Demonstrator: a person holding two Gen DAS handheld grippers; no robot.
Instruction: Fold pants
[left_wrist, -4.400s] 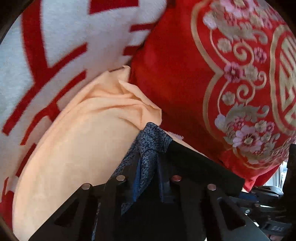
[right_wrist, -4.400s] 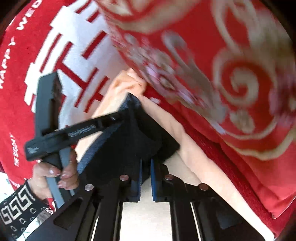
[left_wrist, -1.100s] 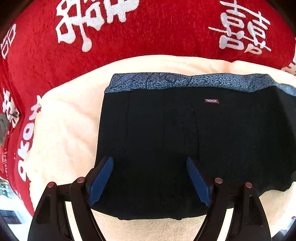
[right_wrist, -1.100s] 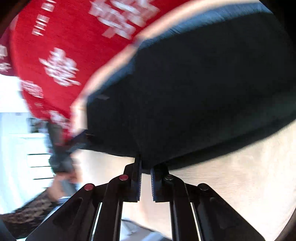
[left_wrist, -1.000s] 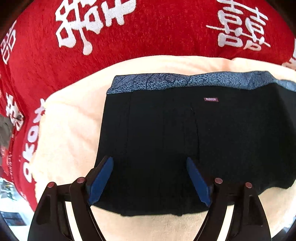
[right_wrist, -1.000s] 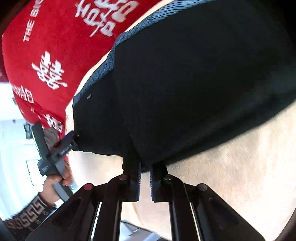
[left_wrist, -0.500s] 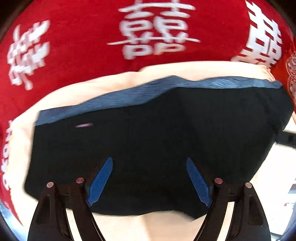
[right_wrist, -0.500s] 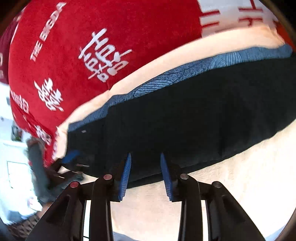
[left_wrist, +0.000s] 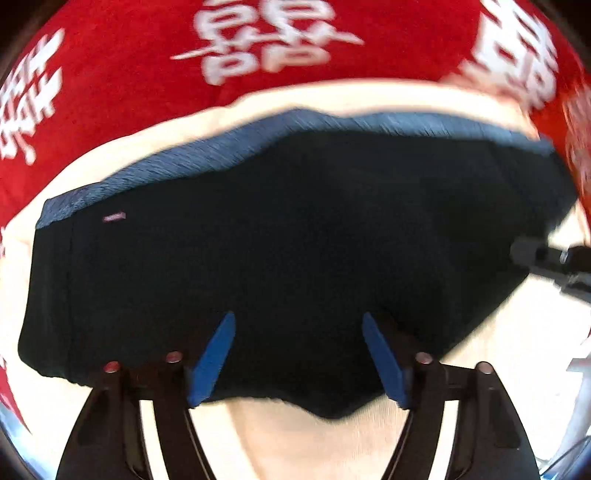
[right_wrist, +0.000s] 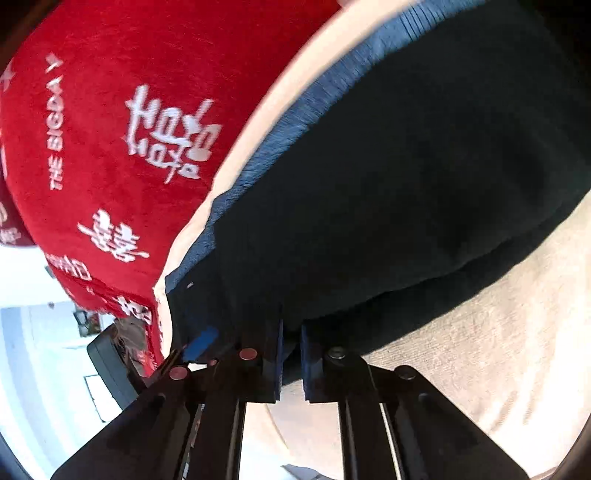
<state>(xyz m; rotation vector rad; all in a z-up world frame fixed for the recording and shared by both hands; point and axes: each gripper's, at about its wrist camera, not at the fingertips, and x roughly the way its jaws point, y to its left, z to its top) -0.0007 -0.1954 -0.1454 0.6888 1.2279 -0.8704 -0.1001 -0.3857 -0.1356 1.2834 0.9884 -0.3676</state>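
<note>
Pants (left_wrist: 295, 240), one pair, left hand-held gripper (left_wrist: 297, 354) spread wide, right hand-held gripper (right_wrist: 290, 354) pinching hem.

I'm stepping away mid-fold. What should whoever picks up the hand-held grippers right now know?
Left hand-held gripper: open, hovering over the near edge of the pants, gripping nothing.
Right hand-held gripper: shut on the pants' near hem.
The pants lie spread flat on the cream towel, blue waistband at the far side toward the red blanket.
Done: pants laid out, one grip set.
Left: grip the near edge with the left too, probably fold toward the waistband, then smooth.
</note>
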